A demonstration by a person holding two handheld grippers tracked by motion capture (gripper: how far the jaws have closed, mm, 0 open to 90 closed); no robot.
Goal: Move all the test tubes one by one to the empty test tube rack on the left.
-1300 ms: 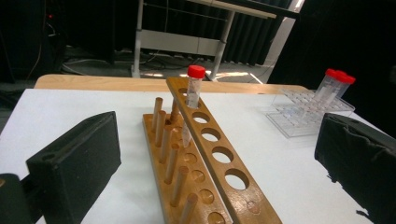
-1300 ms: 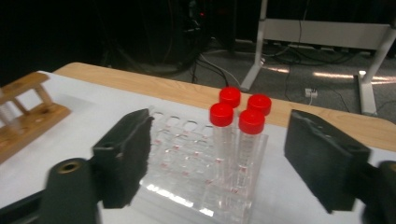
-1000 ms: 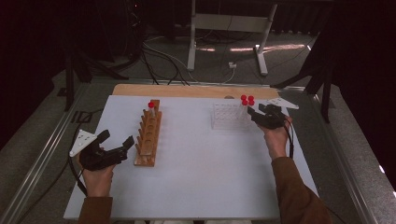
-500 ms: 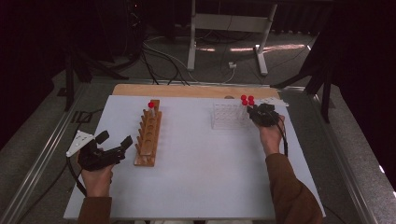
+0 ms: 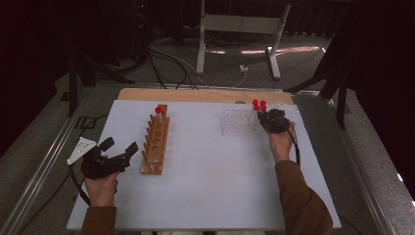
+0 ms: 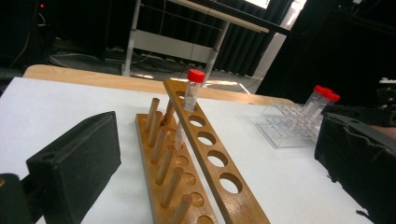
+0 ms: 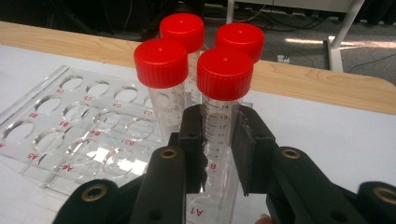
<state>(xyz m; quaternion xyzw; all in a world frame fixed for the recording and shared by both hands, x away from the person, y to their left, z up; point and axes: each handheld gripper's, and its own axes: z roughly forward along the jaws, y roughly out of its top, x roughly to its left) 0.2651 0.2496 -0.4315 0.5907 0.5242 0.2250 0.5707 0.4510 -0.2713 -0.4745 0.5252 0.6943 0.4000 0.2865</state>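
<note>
Nearest you, your left hand (image 5: 100, 188) holds the left gripper (image 5: 120, 149) low over the white table (image 5: 210, 186), at its left side, jaws spread wide with nothing between them. Just beyond and to the right of its tips lies a wooden tube rack (image 5: 155, 139), running away from you; in the left gripper view this rack (image 6: 205, 154) shows a row of round holes along its top rail and a row of upright pegs beside it. One clear tube with a red cap (image 6: 189, 95) stands in the rack's farthest hole. Across the table, well apart from it, your right hand (image 5: 280, 142) reaches forward with the right gripper (image 5: 268, 120) to the right end of a clear plastic rack (image 5: 237, 122) with red labels at its holes. In the right gripper view, the right gripper (image 7: 217, 140) has its jaws drawn in narrow around the clear, graduated body of the nearest red-capped tube (image 7: 223, 93), below the cap; the pads sit right against the tube. Three more red-capped tubes (image 7: 163, 79) stand just beside and behind it. Past the white surface runs a strip of bare wood (image 5: 205, 95), then a dark floor with cables (image 5: 171, 58).
</note>
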